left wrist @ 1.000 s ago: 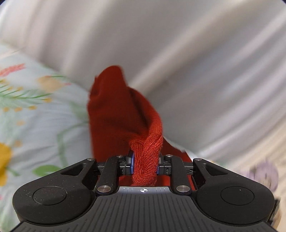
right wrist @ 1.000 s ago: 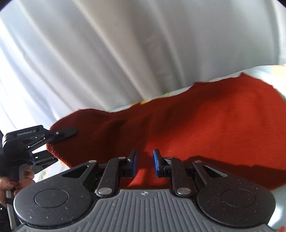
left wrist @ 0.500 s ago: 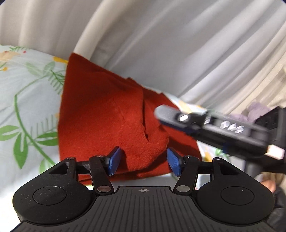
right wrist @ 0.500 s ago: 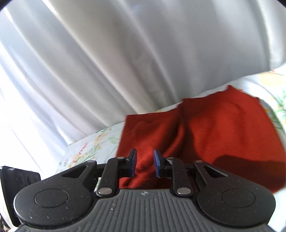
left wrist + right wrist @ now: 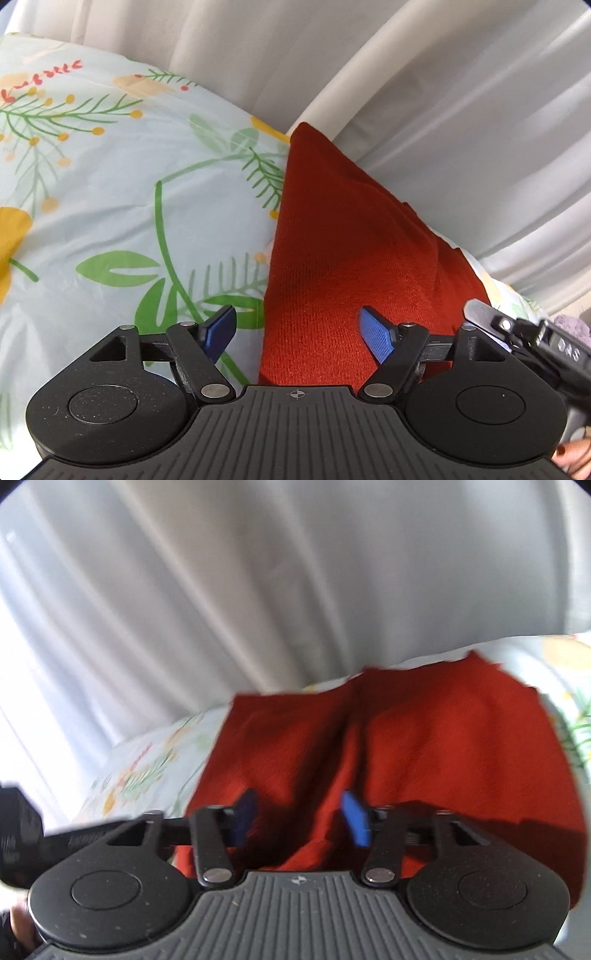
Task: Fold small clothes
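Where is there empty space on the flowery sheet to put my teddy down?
The flowery sheet lies bare left of the red knit garment, up to the white curtain. It is crowded on the garment's right, where the right gripper reaches in, leaving a thin strip.

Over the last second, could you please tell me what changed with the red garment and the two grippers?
The left hand-held gripper let go of the red knit garment it had pinched in a bunch, and its jaws now stand wide open. The right hand-held gripper opened too. The garment dropped from hanging to lying folded on the floral sheet. The white curtain behind is unchanged.
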A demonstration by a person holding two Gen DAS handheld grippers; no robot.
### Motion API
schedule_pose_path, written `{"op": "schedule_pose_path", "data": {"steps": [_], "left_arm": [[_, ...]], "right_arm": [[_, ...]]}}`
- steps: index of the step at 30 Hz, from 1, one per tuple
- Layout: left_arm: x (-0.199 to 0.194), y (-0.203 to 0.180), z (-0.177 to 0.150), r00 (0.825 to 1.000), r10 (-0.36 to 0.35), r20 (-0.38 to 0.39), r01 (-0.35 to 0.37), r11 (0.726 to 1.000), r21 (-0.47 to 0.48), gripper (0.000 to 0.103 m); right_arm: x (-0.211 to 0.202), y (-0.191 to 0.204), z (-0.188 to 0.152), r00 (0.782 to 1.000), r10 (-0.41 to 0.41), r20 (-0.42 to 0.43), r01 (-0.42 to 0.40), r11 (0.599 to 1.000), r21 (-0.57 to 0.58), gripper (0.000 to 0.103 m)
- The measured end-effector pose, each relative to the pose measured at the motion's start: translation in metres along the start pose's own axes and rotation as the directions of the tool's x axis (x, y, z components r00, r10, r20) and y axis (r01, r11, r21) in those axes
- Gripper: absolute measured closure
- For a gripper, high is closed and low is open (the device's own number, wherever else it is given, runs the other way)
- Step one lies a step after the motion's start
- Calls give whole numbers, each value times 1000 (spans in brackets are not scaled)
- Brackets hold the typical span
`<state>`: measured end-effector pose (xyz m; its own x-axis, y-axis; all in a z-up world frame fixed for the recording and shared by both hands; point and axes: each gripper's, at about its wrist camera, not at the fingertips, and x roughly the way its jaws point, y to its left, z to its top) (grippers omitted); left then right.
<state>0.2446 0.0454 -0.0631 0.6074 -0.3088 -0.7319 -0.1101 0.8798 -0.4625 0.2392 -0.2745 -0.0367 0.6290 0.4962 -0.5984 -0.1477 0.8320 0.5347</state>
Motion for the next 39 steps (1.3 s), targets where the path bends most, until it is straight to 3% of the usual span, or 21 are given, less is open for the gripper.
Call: {"op": "schedule_pose_path", "data": {"steps": [4, 6, 10, 13, 16, 19, 24, 27, 29, 31, 34, 36, 39], "left_arm": [[5, 0, -2, 1000, -5, -19, 5, 1000, -8, 22], [7, -2, -3, 1000, 0, -26, 0, 1000, 0, 22], [7, -2, -3, 1000, 0, -27, 0, 1000, 4, 22], [7, -3, -4, 1000, 5, -30, -5, 1000, 8, 21], [4, -4, -4, 999, 14, -35, -14, 1000, 12, 20], [-9, -7, -5, 1000, 20, -6, -20, 999, 28, 20], [-31, -20, -16, 1000, -25, 15, 23, 996, 87, 17], [-26, -32, -28, 998, -58, -24, 60, 989, 135, 16], [-18, -41, -37, 996, -61, -59, 70, 982, 173, 16], [-11, -47, -45, 996, -50, -75, 65, 977, 202, 16], [-2, -51, -52, 997, -20, -81, 38, 973, 229, 16], [3, -53, -55, 996, -6, -89, 27, 972, 231, 16], [8, -59, -58, 996, 7, -89, 15, 969, 245, 16]], "right_arm": [[31, -35, 12, 993, 64, -102, -40, 975, 219, 44], [38, -35, 15, 988, 131, -83, -106, 960, 259, 44], [58, -24, 19, 974, 204, -100, -168, 941, 293, 54], [73, -9, 21, 977, 168, -133, -132, 960, 247, 73], [69, 4, 23, 986, 123, -114, -104, 981, 161, 90], [59, 21, 23, 997, 19, -74, -20, 1000, -13, 93], [17, 36, 27, 994, -81, 66, 92, 979, -183, 93], [13, 18, 28, 976, -190, 104, 208, 956, -205, 93], [9, -4, 26, 970, -230, 77, 239, 959, -152, 92], [9, -27, 23, 975, -221, 31, 223, 972, -75, 90], [3, -52, 19, 992, -127, -9, 127, 989, 74, 81], [4, -60, 18, 998, -63, -11, 64, 987, 149, 68], [13, -48, 17, 999, -44, -17, 46, 994, 102, 64]]}}
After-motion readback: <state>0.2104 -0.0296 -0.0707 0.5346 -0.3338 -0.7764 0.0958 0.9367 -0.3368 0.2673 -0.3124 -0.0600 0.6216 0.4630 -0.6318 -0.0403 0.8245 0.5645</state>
